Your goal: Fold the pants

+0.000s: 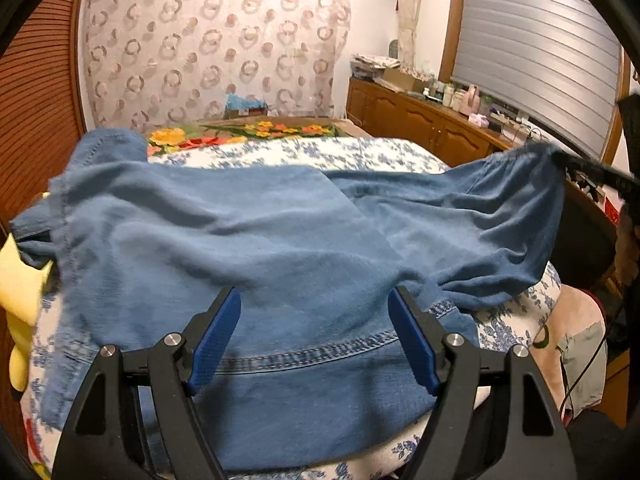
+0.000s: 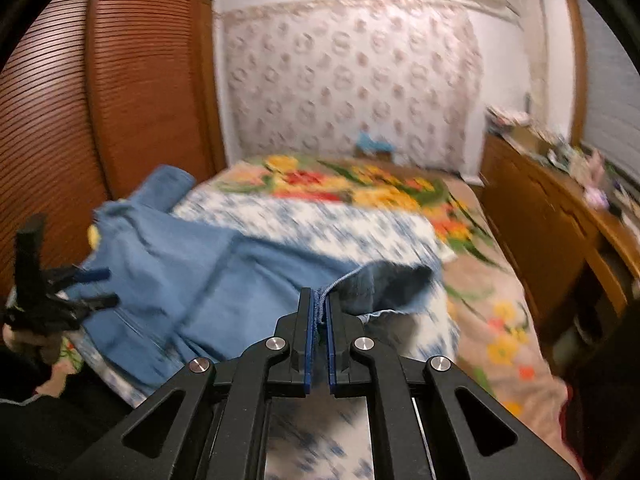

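Blue denim pants (image 1: 280,240) lie spread over the bed. In the left wrist view my left gripper (image 1: 316,320) hovers just above the waistband seam with its blue pads wide apart and nothing between them. Its fingertips also show in the right wrist view (image 2: 96,288), at the left side of the pants (image 2: 192,276). My right gripper (image 2: 319,308) is shut on a frayed hem edge and holds that part of the cloth raised off the bed. From the left wrist view the right gripper (image 1: 592,170) appears at the far right, pulling the cloth up.
The bed carries a blue-flowered white sheet (image 1: 400,156) and a bright flowered blanket (image 2: 360,184) beyond it. A yellow plush toy (image 1: 20,292) sits at the left bed edge. A louvered wooden wardrobe (image 2: 120,80) stands left, and a cluttered low cabinet (image 1: 440,120) stands right.
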Tool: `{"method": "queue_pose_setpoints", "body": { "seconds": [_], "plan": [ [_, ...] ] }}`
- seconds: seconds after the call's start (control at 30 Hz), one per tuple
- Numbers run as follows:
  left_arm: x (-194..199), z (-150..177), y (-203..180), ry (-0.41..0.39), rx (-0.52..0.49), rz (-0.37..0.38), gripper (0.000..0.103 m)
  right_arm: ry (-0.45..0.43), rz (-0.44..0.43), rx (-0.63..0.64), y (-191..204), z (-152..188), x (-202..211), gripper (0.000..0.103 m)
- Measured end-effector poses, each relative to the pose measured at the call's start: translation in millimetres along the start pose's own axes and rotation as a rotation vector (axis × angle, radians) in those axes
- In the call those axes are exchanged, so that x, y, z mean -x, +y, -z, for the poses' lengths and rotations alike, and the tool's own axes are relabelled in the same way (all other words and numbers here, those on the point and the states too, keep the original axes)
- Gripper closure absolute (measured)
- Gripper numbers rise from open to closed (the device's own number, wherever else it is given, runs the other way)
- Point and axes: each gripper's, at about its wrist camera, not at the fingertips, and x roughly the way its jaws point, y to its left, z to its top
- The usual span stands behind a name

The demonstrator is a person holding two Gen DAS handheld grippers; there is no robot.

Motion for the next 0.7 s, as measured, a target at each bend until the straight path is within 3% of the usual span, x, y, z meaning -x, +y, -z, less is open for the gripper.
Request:
{"method": "queue_pose_setpoints", "body": {
  "seconds": [0.33, 0.5, 0.7],
  "plan": [
    [39, 0, 34, -0.068, 0.056, -0.056, 0.026, -0.115, -0.274, 0.195, 103, -72, -12, 0.098],
    [47, 9, 53, -0.07, 0.092, -0.083, 0.026, -0.066, -0.364, 0.266, 151, -77, -42, 0.098],
    [47, 21, 66, -0.056, 0.124, -0.095, 0.026, 0.018, -0.407, 0.257, 159, -84, -85, 0.098]
  ]
}}
